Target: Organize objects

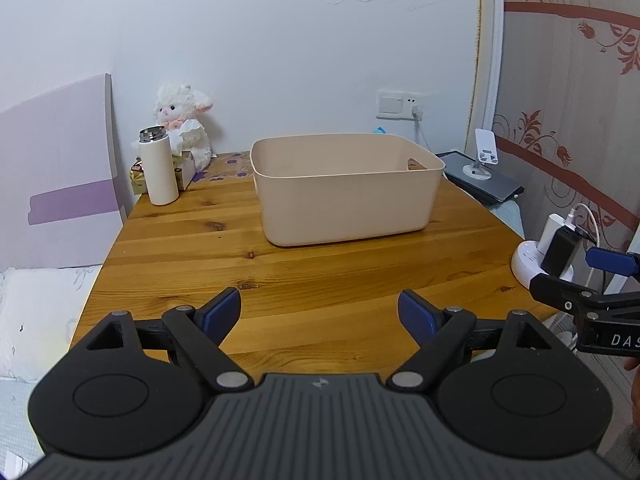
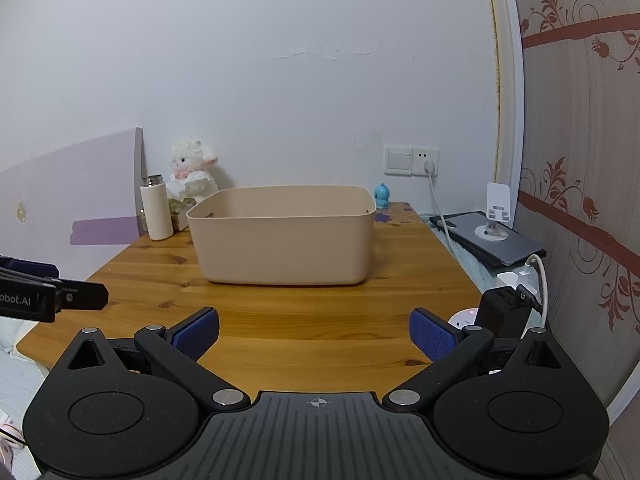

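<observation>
White walls are closing in a small corner where a wooden surface (image 1: 224, 248) is standing, with a patterned panel running down the right side. On this surface a beige bin (image 1: 344, 196) is sitting toward the back, well apart from both pairs of tongs. Little of its inside is showing from either view, so whether anything is lying in it cannot be told. At the far left corner a white bottle (image 1: 159, 168) is standing upright, just beside a tissue box (image 1: 186, 166) and a plush lamb (image 1: 184, 114). A small blue figure (image 2: 383, 196) is peeking out behind the bin's right corner. Off the right edge, a phone stand (image 2: 496, 216) is resting on a dark tablet (image 2: 500, 246), and a charging hub (image 1: 548, 252) is sitting nearer.

The left tongs (image 1: 320, 316) are hovering spread wide over the near edge, gripping nothing; the right tongs (image 2: 314, 332) are likewise spread and gripping nothing. The open middle of the surface is lying bare, which would suit either loose things already gathered into the bin or the bottle and its neighbours waiting to be sorted; the pictures are not settling which.

As for writing, the right tongs' body is showing "DAS" in the left view, and the left tongs' body is reading "obot.AI" in the right view, both cut off.
</observation>
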{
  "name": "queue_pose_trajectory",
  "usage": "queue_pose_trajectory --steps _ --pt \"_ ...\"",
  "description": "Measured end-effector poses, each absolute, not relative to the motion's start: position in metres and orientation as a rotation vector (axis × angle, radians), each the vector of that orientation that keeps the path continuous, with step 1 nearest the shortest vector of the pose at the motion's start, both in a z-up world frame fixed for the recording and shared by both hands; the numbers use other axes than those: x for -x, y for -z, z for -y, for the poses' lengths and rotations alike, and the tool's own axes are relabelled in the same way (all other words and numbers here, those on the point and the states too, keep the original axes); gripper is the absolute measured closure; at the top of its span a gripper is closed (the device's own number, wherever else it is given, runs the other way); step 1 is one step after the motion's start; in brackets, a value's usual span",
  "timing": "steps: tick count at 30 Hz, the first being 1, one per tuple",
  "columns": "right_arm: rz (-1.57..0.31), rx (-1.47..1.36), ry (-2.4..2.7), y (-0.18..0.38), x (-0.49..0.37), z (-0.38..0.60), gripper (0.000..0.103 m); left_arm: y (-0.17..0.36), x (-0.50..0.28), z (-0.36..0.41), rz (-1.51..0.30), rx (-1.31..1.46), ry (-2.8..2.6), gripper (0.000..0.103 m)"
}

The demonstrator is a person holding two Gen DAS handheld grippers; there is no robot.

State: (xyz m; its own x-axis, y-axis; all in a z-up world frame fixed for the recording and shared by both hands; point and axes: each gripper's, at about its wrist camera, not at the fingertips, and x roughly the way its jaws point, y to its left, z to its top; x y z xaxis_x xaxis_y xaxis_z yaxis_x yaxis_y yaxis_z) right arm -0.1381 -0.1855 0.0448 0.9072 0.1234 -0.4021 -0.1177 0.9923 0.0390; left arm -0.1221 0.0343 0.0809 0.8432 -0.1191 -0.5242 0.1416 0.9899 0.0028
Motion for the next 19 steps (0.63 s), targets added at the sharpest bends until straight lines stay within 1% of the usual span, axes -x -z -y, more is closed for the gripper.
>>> queue_pose_trajectory --steps 19 --pt "-0.407 0.001 -0.129 -0.047 0.149 0.183 0.0 -0.078 0.136 -0.023 -0.553 -0.092 0.17 0.016"
